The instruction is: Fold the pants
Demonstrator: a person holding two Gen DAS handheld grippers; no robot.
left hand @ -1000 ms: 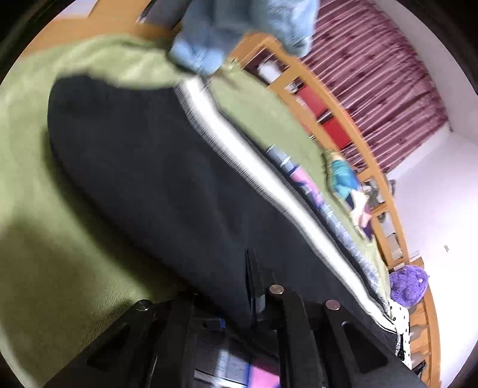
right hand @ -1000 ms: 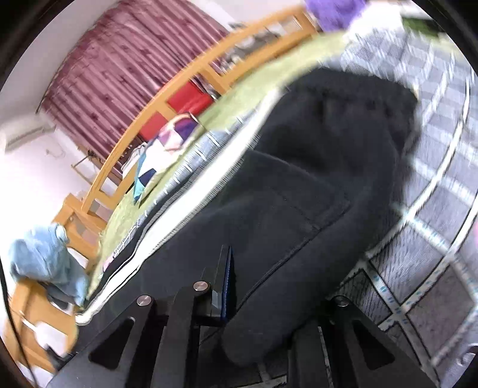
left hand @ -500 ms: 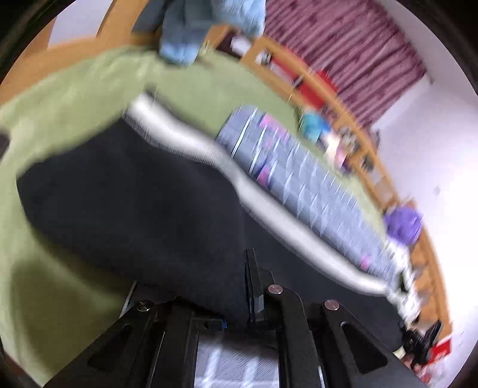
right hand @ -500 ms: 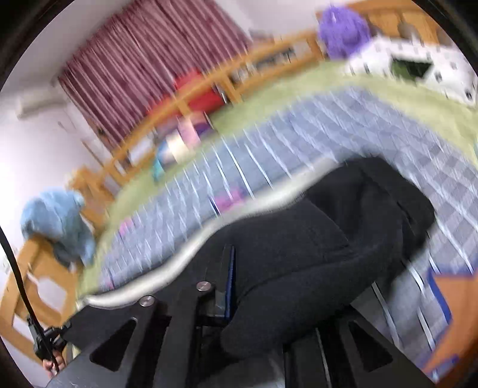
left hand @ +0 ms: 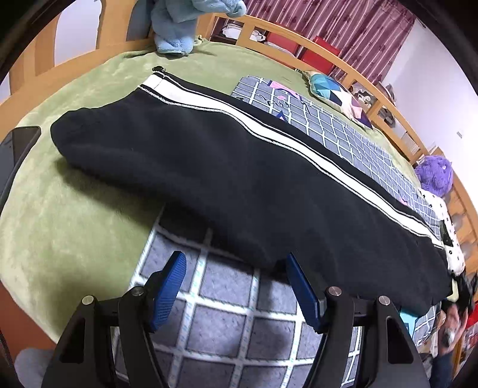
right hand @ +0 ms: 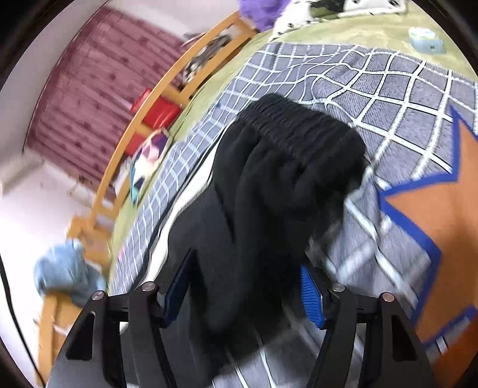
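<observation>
Black pants (left hand: pixel 239 167) with a white side stripe (left hand: pixel 269 131) lie folded lengthwise across the bed, one leg on the other. My left gripper (left hand: pixel 236 283) is open, just short of the pants' near edge, with nothing between its blue pads. In the right wrist view the waistband end (right hand: pixel 298 128) lies on the grey checked blanket (right hand: pixel 388 89). My right gripper (right hand: pixel 245 286) is open, with black cloth lying loosely between its pads.
A green bedspread (left hand: pixel 59 209) covers the bed, with a grey checked blanket (left hand: pixel 224 313) over it. A wooden rail (left hand: pixel 328 56) runs along the far side. A blue towel (left hand: pixel 176 27), a patterned cushion (left hand: pixel 334 92), a purple plush (left hand: pixel 434 176) and a phone (left hand: pixel 18 146) lie around.
Both grippers were shut on the pants and carried them over. Now both have opened, and the pants lie flat on the bed.
</observation>
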